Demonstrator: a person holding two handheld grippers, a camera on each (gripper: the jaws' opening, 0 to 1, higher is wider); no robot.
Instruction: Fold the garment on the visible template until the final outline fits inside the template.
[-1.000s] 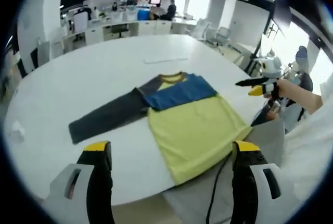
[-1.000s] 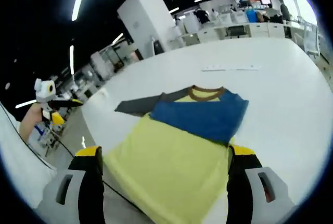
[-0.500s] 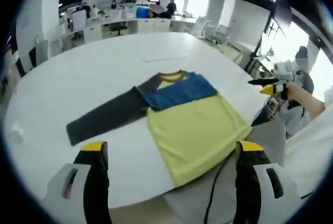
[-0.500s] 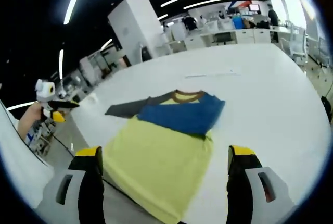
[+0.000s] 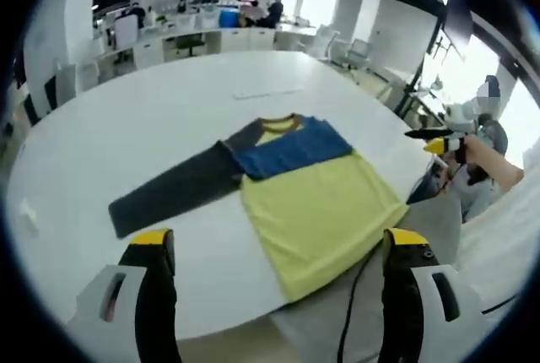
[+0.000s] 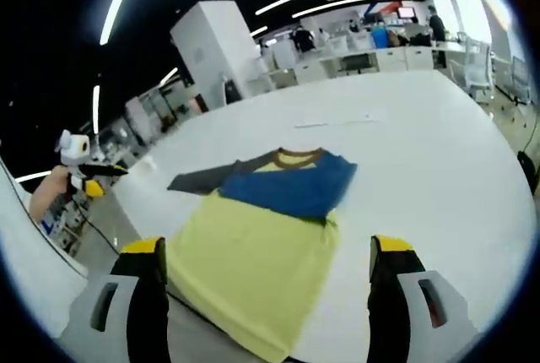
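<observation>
Nearest in the left gripper view, the left gripper (image 5: 274, 249) has its two yellow-tipped jaws spread wide with nothing between them, held back from the table edge. In the right gripper view the right gripper (image 6: 264, 253) is likewise open and empty, poised off the near rim of the table.

Just past the jaws lies the shirt (image 5: 312, 203), spread on the round white table (image 5: 110, 135). Its yellow body reaches the near edge, and its lower hem seems to hang slightly over the rim. One blue sleeve (image 5: 291, 148) is already folded across the chest, lying below the brown collar (image 5: 278, 120). The other sleeve, dark grey (image 5: 173, 190), lies stretched out flat on the tabletop, away from the body. In the right gripper view the same shirt (image 6: 253, 249) shows with the grey sleeve (image 6: 202, 179) pointing off toward the other gripper (image 6: 84, 179), held up well apart from the cloth.

Beyond the collar, a faint pale strip (image 5: 268, 94) lies on the table; whether it belongs to the template I cannot tell.

As I judge it, folding is partly done: one sleeve is in, one remains. The next move calls for a gripper to come down on the grey cuff, pinch it, and carry it across the chest, then fold the yellow hem up toward the collar.
</observation>
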